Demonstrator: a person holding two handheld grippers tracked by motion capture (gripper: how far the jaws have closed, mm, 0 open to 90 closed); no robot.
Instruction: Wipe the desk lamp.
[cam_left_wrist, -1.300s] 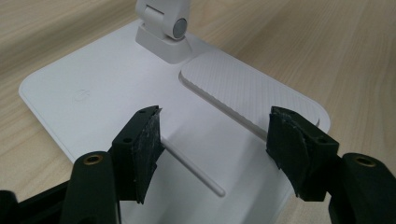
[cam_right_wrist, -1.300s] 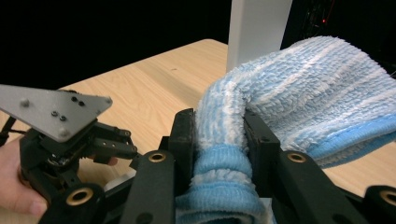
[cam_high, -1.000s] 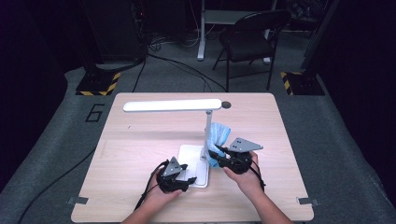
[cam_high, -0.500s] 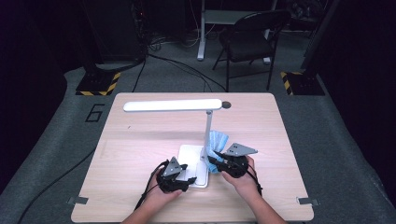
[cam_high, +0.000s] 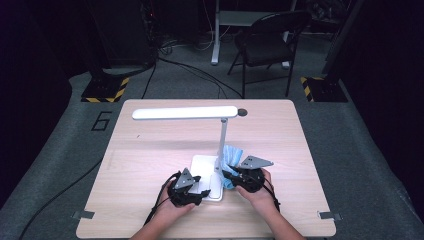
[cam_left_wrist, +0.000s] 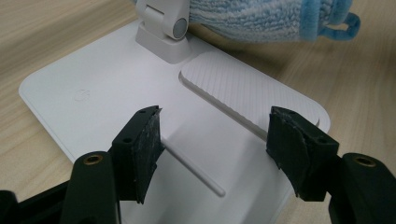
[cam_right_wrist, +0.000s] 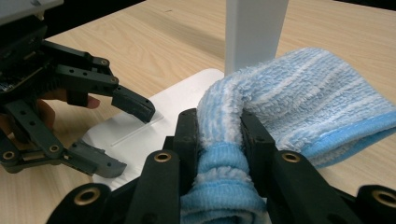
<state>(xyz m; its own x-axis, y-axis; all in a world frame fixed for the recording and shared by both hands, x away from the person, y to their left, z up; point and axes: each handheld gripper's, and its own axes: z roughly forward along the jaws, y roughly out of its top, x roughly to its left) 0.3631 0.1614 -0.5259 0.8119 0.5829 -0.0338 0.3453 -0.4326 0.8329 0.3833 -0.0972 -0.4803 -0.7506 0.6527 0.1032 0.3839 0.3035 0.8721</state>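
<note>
A white desk lamp stands on the table, its flat base (cam_high: 202, 167) near the front edge and its thin post (cam_high: 221, 142) rising to a long light bar (cam_high: 185, 113). My right gripper (cam_right_wrist: 218, 135) is shut on a bunched blue-and-white striped cloth (cam_right_wrist: 303, 102); its jaws have just been closing tighter on it. The cloth (cam_high: 232, 154) lies against the foot of the post (cam_right_wrist: 254, 32), on the right of the base. My left gripper (cam_left_wrist: 212, 140) stands open over the front of the base (cam_left_wrist: 107, 93), nothing between its pads, and it faces the right gripper as the left gripper (cam_right_wrist: 126, 137).
The pale wooden table (cam_high: 150, 150) has free surface to the left, right and behind the lamp. A dark folding chair (cam_high: 265, 45) and black stands sit on the grey floor beyond the far edge. Cables trail from both grippers toward the table's front edge.
My right gripper has sunk with the cloth, down and slightly left toward the lamp base. The left gripper has stayed where it was.
</note>
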